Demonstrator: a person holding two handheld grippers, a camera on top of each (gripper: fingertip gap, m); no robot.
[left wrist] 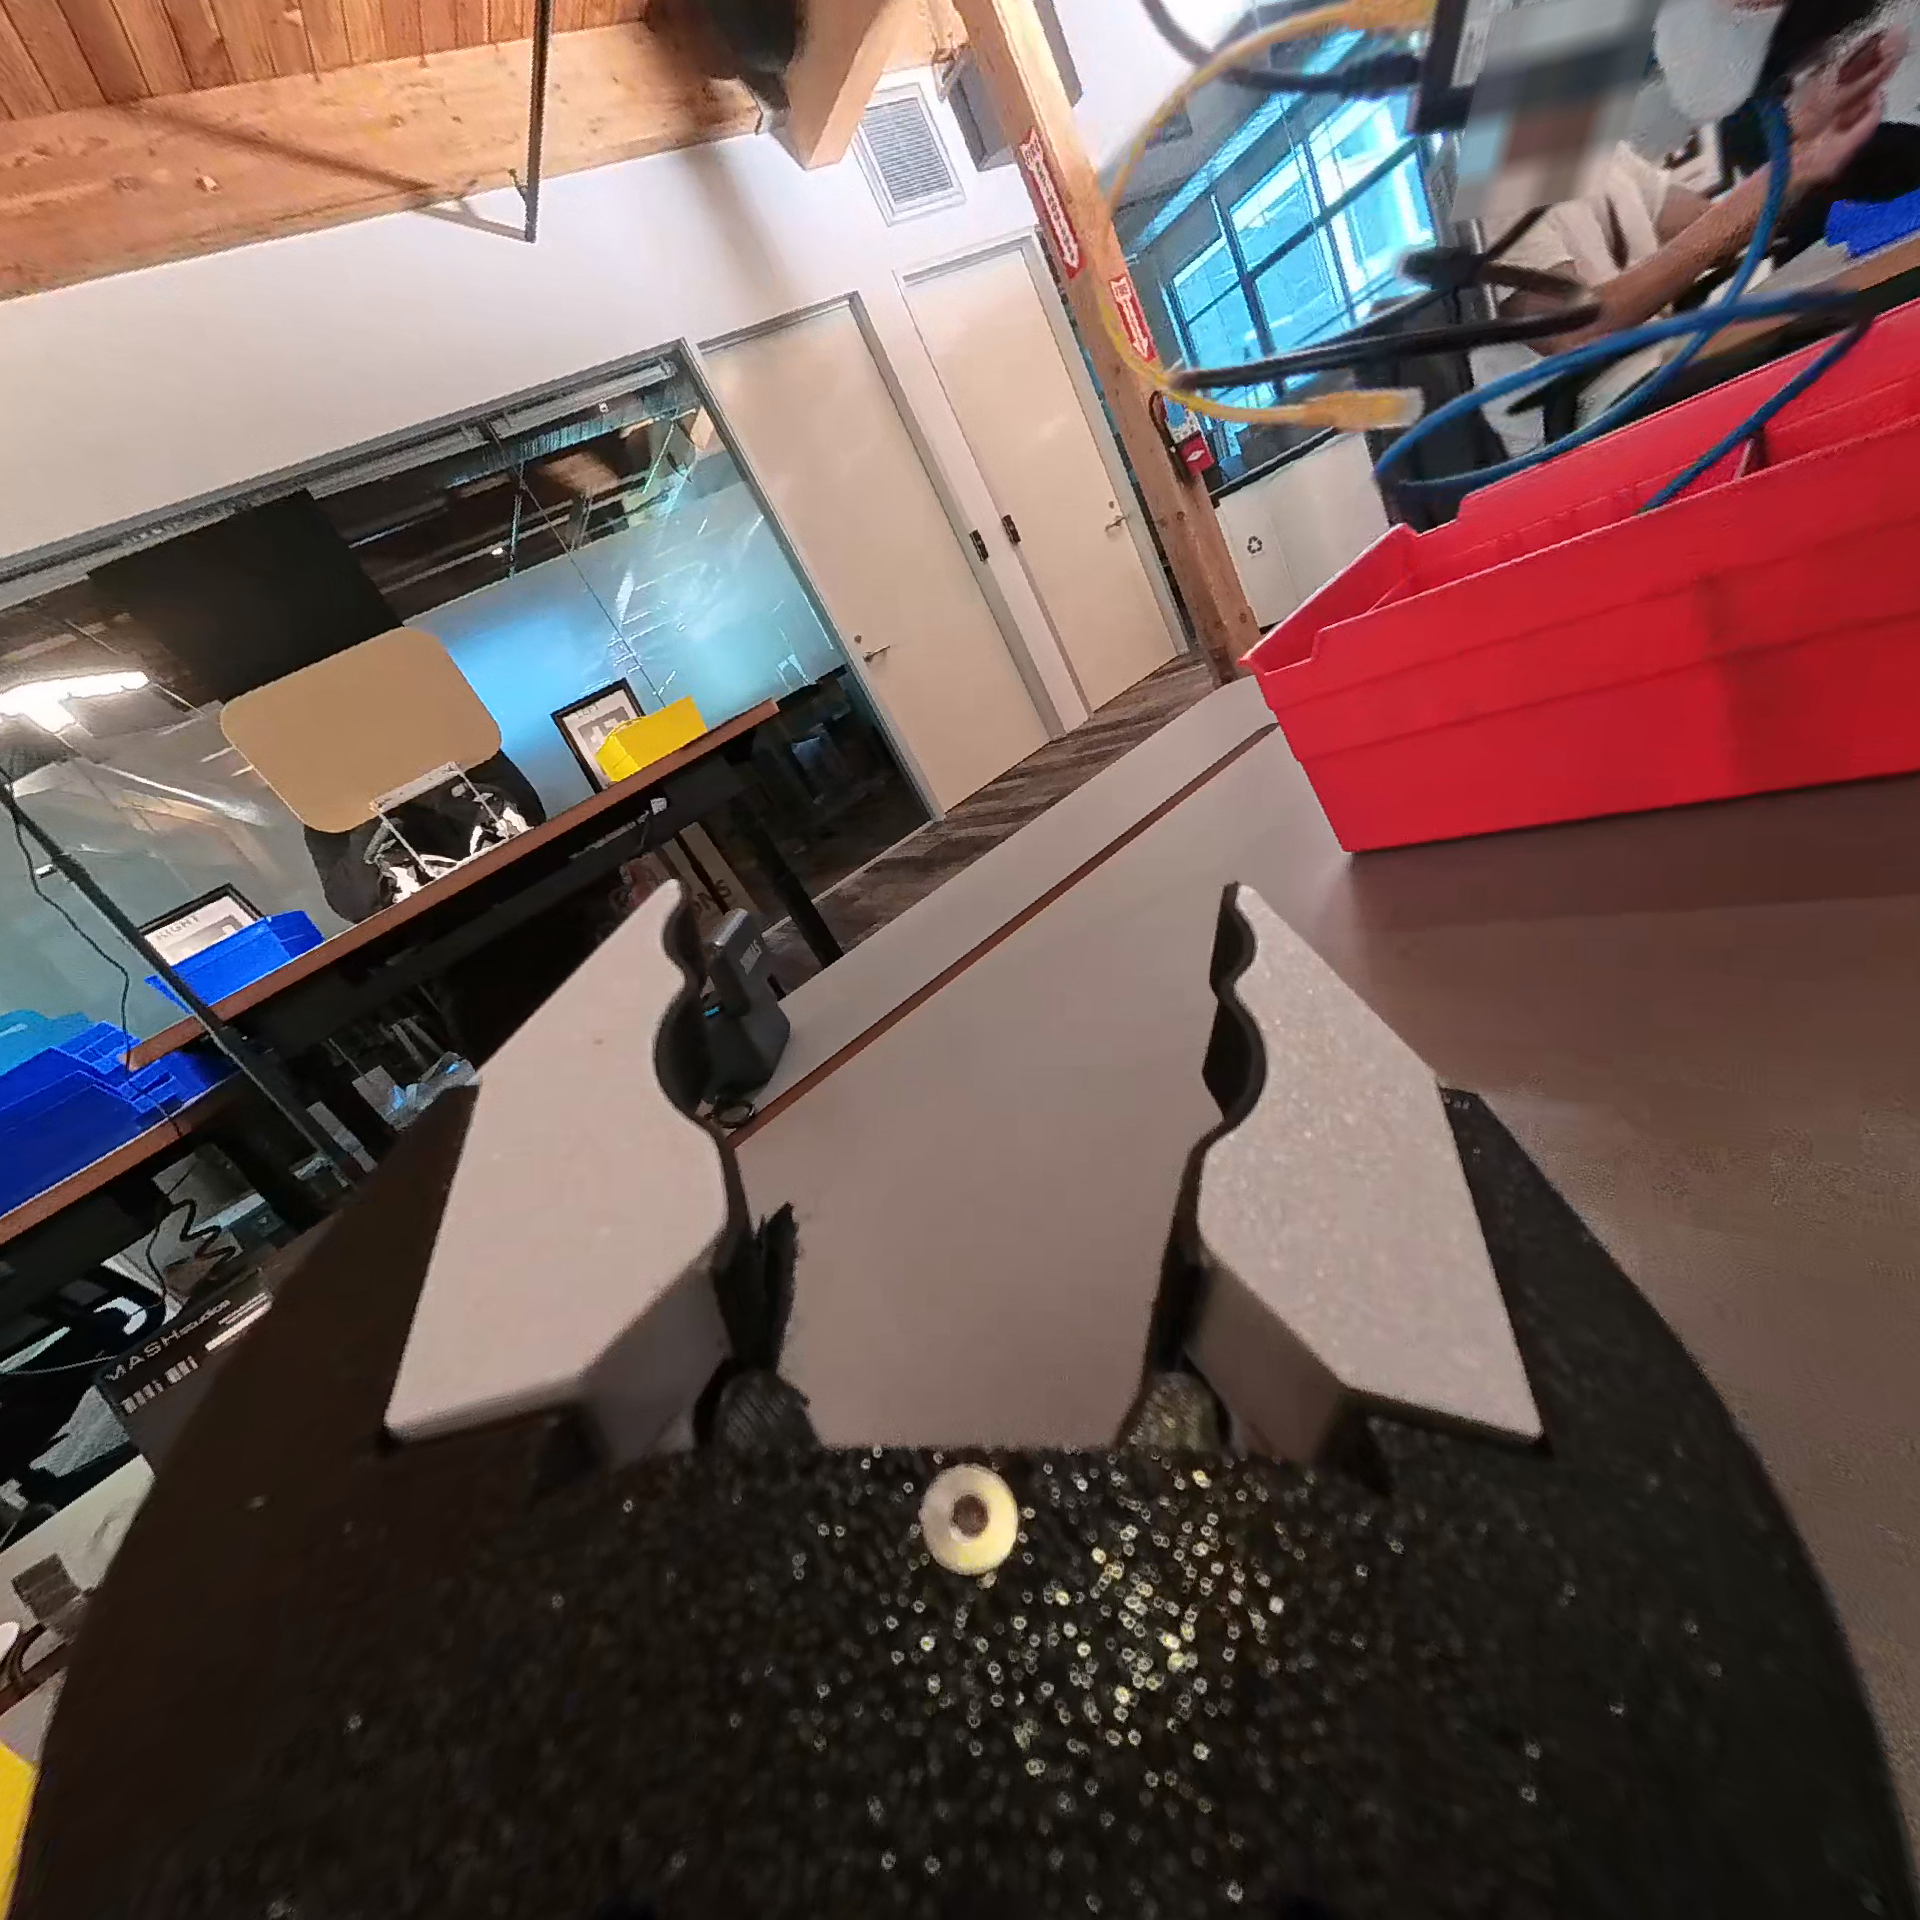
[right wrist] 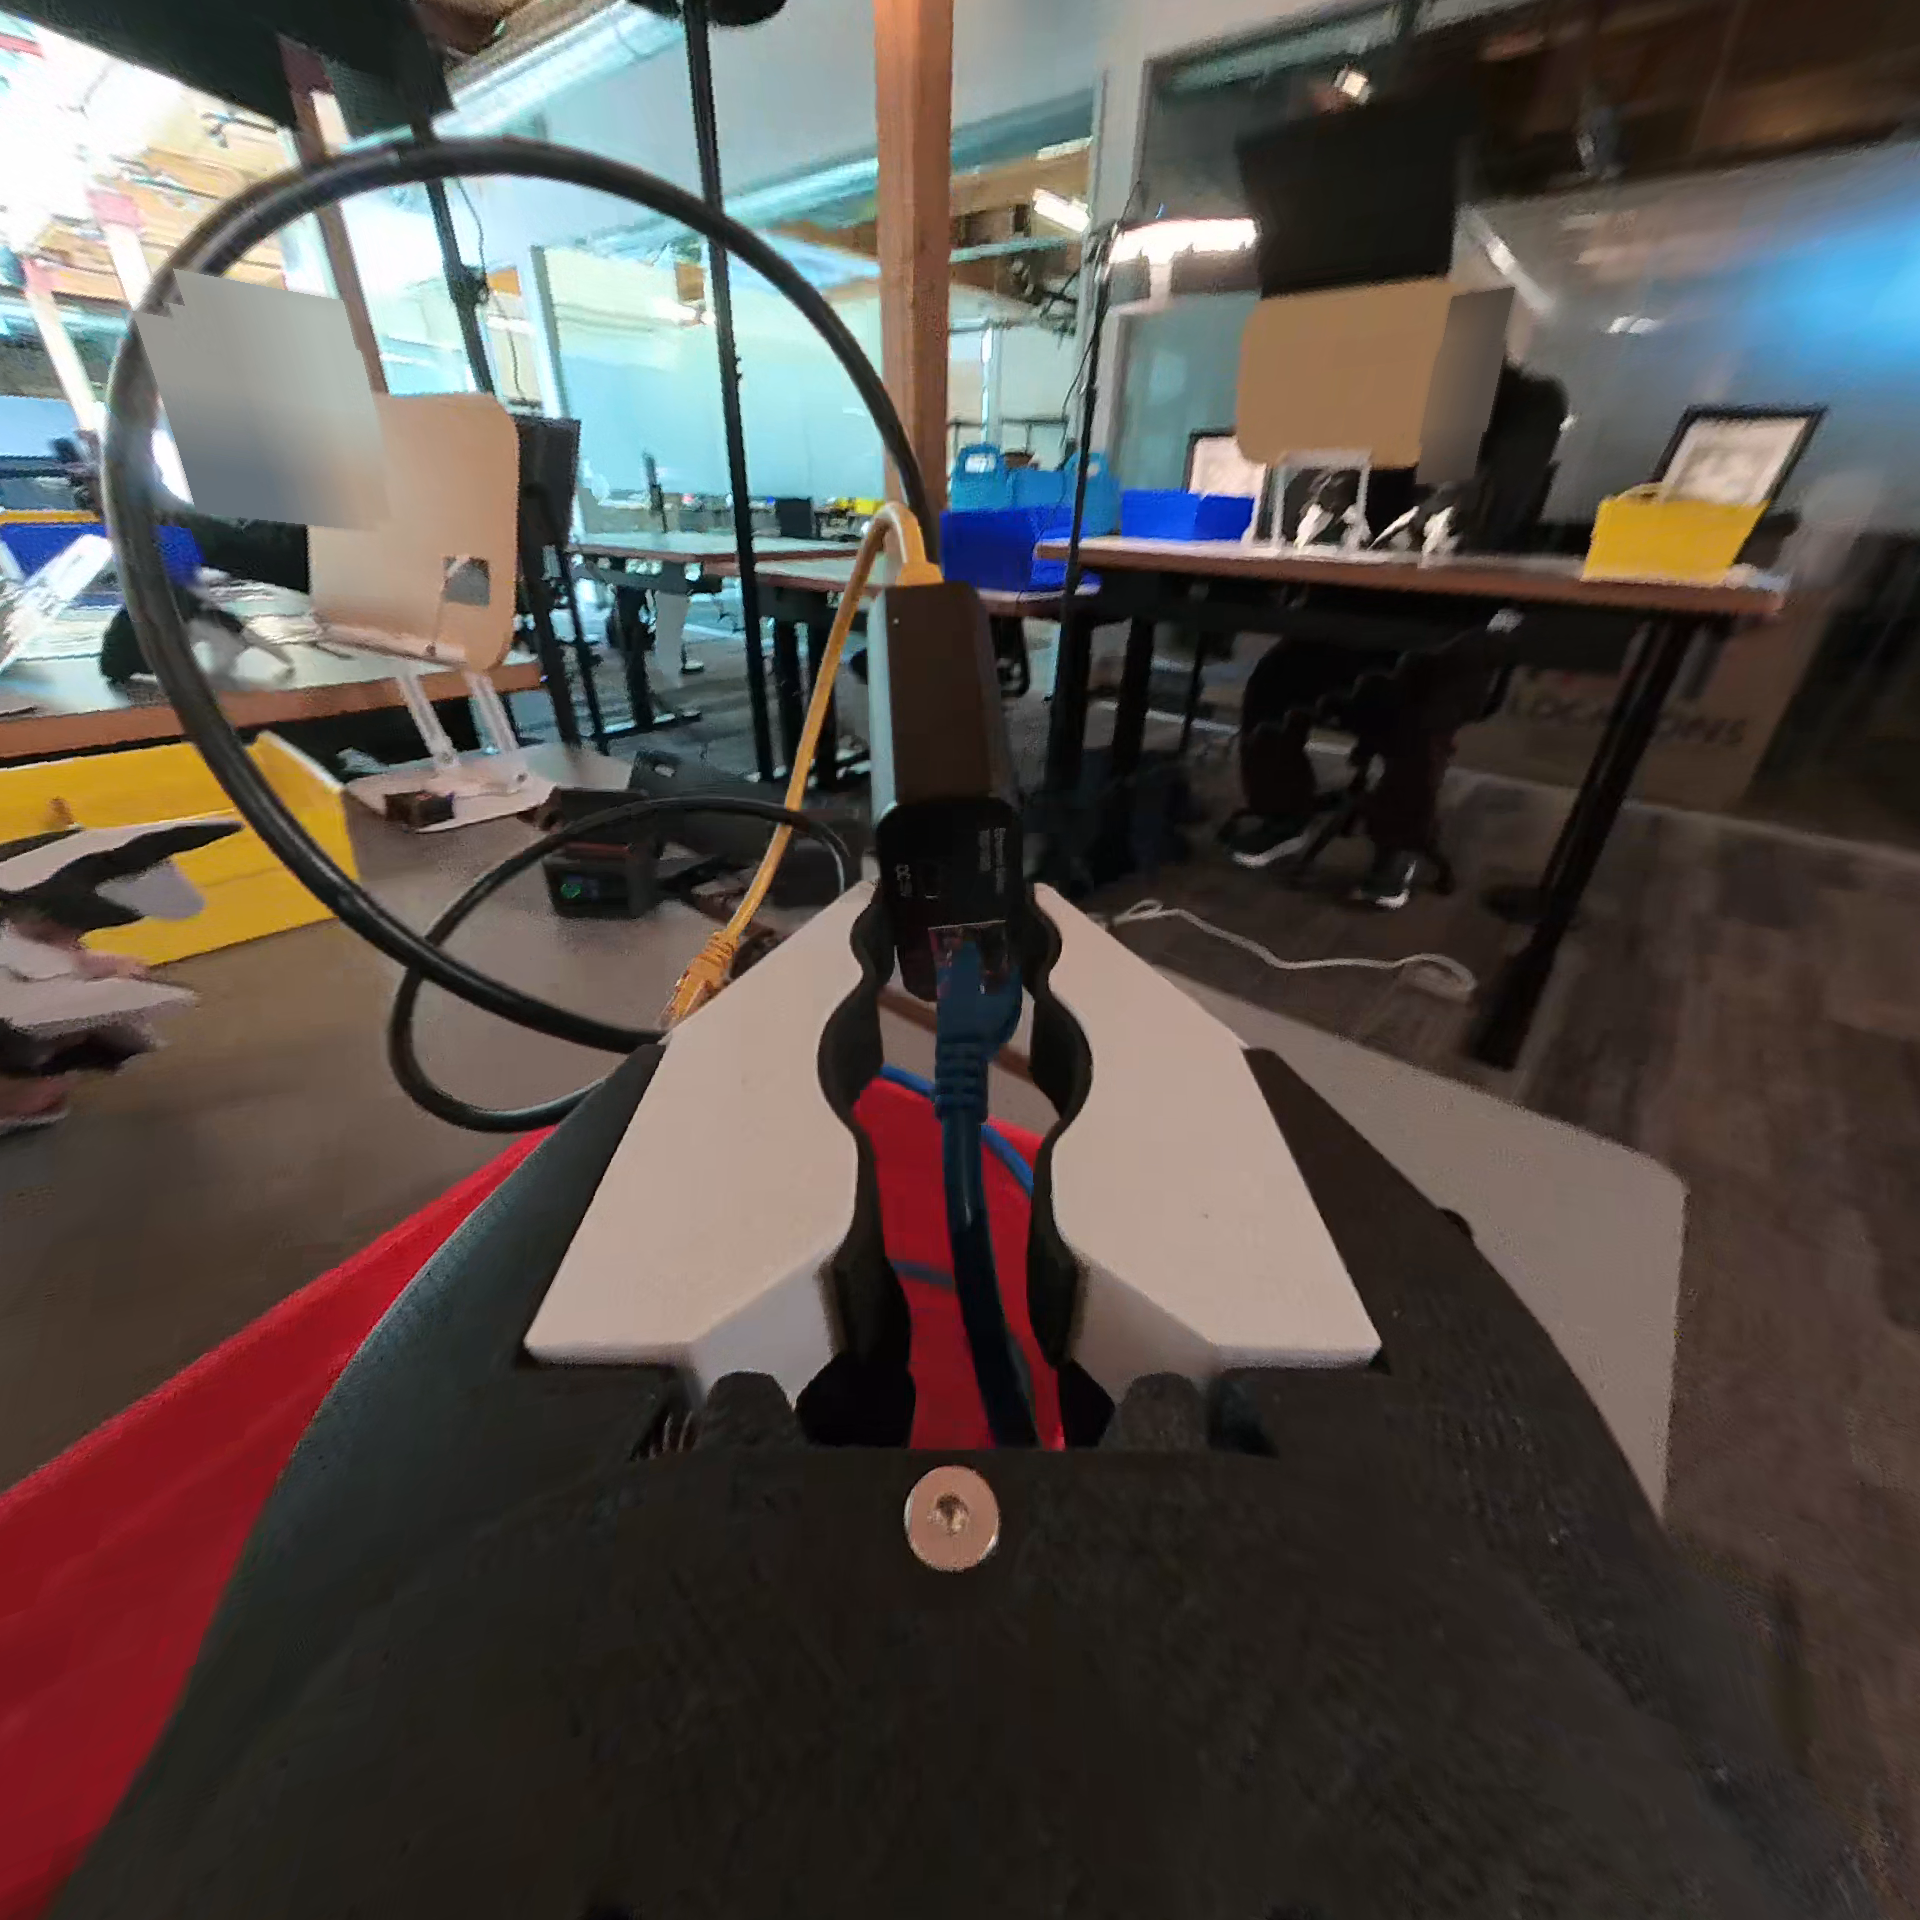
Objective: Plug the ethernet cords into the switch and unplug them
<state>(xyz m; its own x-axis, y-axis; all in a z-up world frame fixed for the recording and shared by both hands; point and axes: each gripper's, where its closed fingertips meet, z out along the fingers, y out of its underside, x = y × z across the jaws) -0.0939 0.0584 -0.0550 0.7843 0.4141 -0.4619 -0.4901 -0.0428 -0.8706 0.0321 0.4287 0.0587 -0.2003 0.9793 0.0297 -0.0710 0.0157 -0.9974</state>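
Between the pale fingers of the right tool [right wrist: 951, 997] a blue cord [right wrist: 971, 1049] is seen, its plug seated in the near end of the black switch [right wrist: 940, 748]. That end of the switch is clamped between the fingertips, so the switch is held up off the bench. A yellow cord [right wrist: 821, 707] is plugged in at the far end of the switch, and its loose plug hangs down to the left. A black cord [right wrist: 499, 166] is looped wide on the left. Below the fingers the red bin [right wrist: 208, 1455] is seen.

The left tool [left wrist: 961, 1039] is held spread wide with nothing in it, low over the brown bench [left wrist: 1662, 1039]. The bin stands toward the bench's right side, with the lifted switch and cords blurred above it.
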